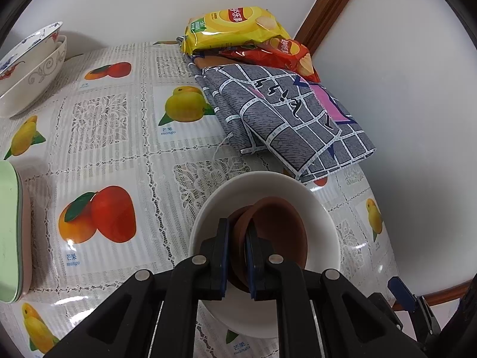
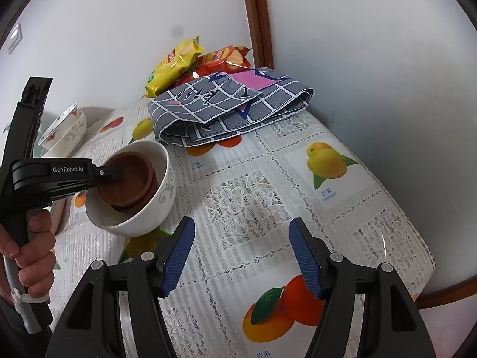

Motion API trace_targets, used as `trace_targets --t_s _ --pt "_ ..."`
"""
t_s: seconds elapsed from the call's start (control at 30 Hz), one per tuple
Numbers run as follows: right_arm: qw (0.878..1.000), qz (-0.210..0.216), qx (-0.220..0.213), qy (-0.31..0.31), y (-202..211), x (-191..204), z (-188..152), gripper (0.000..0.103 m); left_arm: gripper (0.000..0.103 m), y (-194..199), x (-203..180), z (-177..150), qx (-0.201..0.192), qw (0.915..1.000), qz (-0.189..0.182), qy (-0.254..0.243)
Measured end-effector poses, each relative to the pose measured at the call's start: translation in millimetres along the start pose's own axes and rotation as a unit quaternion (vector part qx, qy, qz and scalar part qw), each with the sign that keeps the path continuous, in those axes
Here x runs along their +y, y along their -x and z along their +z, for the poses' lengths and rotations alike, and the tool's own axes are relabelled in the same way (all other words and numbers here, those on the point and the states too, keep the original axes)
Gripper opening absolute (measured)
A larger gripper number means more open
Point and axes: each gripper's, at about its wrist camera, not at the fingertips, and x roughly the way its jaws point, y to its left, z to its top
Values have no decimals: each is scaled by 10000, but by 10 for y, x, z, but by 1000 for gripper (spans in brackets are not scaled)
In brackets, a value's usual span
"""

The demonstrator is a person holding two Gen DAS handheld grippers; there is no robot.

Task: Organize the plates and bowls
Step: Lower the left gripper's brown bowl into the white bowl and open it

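Note:
A white bowl (image 1: 316, 208) with a grey scroll pattern (image 2: 162, 192) stands on the fruit-print tablecloth. Two brown bowls (image 1: 280, 226) lie nested and tilted inside it. My left gripper (image 1: 237, 238) reaches down into the white bowl and is shut on the near rim of the upper brown bowl (image 2: 128, 176). In the right wrist view the left gripper (image 2: 111, 174) comes in from the left, held by a hand (image 2: 35, 253). My right gripper (image 2: 241, 253) hovers open over bare tablecloth to the right of the white bowl, with nothing between its blue pads.
Two patterned bowls (image 1: 29, 65) are stacked at the back left. A stack of green and pink plates (image 1: 12, 232) sits at the left edge. A folded grey checked cloth (image 1: 283, 116) and yellow (image 1: 235, 26) and red (image 1: 286, 53) crisp bags lie by the wall. The table edge (image 2: 411, 229) curves at the right.

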Motion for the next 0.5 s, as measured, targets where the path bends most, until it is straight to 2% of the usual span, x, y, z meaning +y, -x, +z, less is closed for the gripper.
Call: trace_targets --t_s 0.3,0.5 --pt "10000 -14 -8 29 38 45 4 65 17 38 -32 -21 131 9997 -84 -175" --pt "9999 -6 5 125 58 150 5 65 32 129 -113 -73 172 9987 -186 -435"
